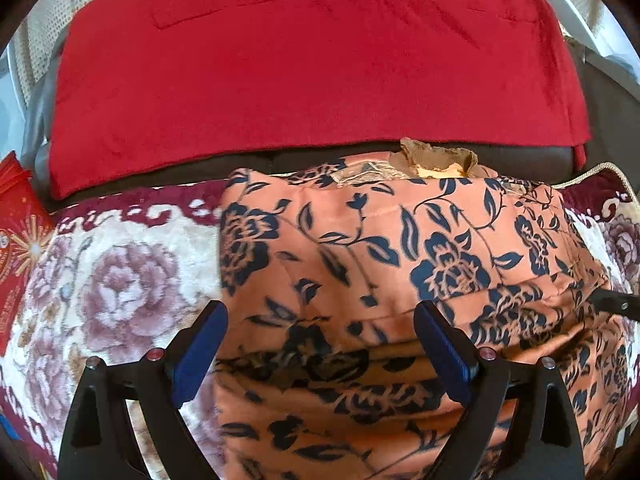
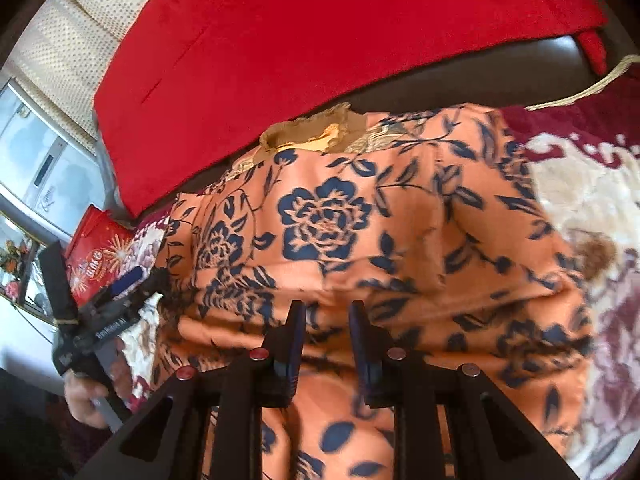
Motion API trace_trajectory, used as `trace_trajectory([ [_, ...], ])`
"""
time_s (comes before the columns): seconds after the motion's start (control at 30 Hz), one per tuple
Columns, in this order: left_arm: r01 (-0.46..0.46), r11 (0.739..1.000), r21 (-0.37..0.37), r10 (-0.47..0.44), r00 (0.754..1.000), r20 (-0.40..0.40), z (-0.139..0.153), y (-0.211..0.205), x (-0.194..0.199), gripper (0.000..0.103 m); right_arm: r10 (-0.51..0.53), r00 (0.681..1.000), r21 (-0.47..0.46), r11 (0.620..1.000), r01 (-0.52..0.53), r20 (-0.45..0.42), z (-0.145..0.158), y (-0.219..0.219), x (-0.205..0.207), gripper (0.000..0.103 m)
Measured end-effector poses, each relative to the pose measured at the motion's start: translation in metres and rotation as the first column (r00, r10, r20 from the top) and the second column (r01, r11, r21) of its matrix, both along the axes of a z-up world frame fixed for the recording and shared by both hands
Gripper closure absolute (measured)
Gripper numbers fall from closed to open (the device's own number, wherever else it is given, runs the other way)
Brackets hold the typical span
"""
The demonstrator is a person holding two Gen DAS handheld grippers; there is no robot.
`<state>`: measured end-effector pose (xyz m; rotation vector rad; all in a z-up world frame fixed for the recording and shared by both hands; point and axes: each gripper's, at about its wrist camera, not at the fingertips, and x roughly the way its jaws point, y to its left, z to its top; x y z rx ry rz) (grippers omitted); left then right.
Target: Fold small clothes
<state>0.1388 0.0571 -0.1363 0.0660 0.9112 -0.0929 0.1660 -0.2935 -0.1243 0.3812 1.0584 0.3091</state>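
Observation:
An orange garment with dark blue flowers (image 1: 360, 248) lies partly folded on a floral blanket (image 1: 120, 280); a tan collar (image 1: 436, 158) shows at its far edge. My left gripper (image 1: 320, 316) is open, its blue pads wide apart, just above the garment's near left part. In the right wrist view the same garment (image 2: 340, 220) fills the middle. My right gripper (image 2: 326, 312) hovers over the garment's near fold with jaws narrowly apart and nothing between them. The left gripper also shows in the right wrist view (image 2: 132, 276), at the garment's left edge.
A red cloth (image 1: 312, 60) covers the dark sofa back behind the garment. A red printed box (image 1: 20, 240) sits at the far left. A cream and maroon flowered blanket (image 2: 592, 216) spreads on both sides. A glass cabinet (image 2: 36, 160) stands left.

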Motion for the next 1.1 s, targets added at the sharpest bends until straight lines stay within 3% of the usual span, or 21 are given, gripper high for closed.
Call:
trace_trajectory([
  [0.17,-0.009,1.000,0.013,0.009,1.000,0.002,0.006,0.026,-0.024,0.009,-0.095,0.995,0.086,0.992,0.092,0.029,0.005,-0.036,-0.038,0.077],
  [0.2,-0.011,1.000,0.017,0.011,1.000,0.005,0.007,0.033,-0.032,0.009,-0.122,0.992,0.105,0.987,0.118,0.038,0.004,-0.046,-0.053,0.071],
  [0.23,-0.014,1.000,0.023,0.014,1.000,0.006,0.007,0.039,-0.036,0.009,-0.144,0.989,0.121,0.983,0.138,0.045,0.004,-0.056,-0.066,0.063],
  [0.27,-0.028,0.999,0.033,0.028,1.000,0.007,0.007,0.048,-0.046,0.009,-0.170,0.984,0.138,0.977,0.162,0.049,0.002,-0.066,-0.080,0.033],
  [0.3,-0.042,0.998,0.035,0.042,0.999,0.006,0.006,0.054,-0.053,0.009,-0.204,0.977,0.161,0.968,0.193,0.056,0.000,-0.076,-0.095,0.017],
  [0.43,-0.100,0.994,-0.036,0.099,0.994,-0.039,-0.012,0.092,-0.104,0.009,-0.306,0.951,0.247,0.925,0.289,0.033,-0.010,-0.109,-0.152,0.017],
  [0.6,-0.185,0.964,-0.190,0.165,0.979,-0.118,-0.030,0.123,-0.163,0.009,-0.292,0.956,0.243,0.926,0.289,-0.027,-0.021,-0.112,-0.208,0.017],
  [0.8,-0.202,0.950,-0.237,0.162,0.971,-0.177,-0.040,0.125,-0.207,0.009,-0.265,0.957,0.207,0.936,0.285,-0.121,-0.041,-0.085,-0.228,0.019],
  [0.93,-0.219,0.931,-0.292,0.152,0.960,-0.235,-0.051,0.128,-0.219,0.009,-0.299,0.936,0.244,0.909,0.339,-0.186,-0.051,-0.079,-0.229,0.023],
  [1.0,-0.206,0.925,-0.320,0.134,0.963,-0.235,-0.053,0.127,-0.220,0.018,-0.318,0.927,0.215,0.909,0.358,-0.198,-0.050,-0.076,-0.228,0.023],
  [1.07,-0.202,0.922,-0.329,0.118,0.959,-0.258,-0.059,0.123,-0.216,0.046,-0.341,0.916,0.186,0.906,0.380,-0.212,-0.050,-0.072,-0.227,0.023],
  [1.1,-0.197,0.919,-0.342,0.105,0.957,-0.271,-0.062,0.121,-0.214,0.049,-0.354,0.909,0.173,0.903,0.394,-0.222,-0.049,-0.069,-0.226,0.023],
])
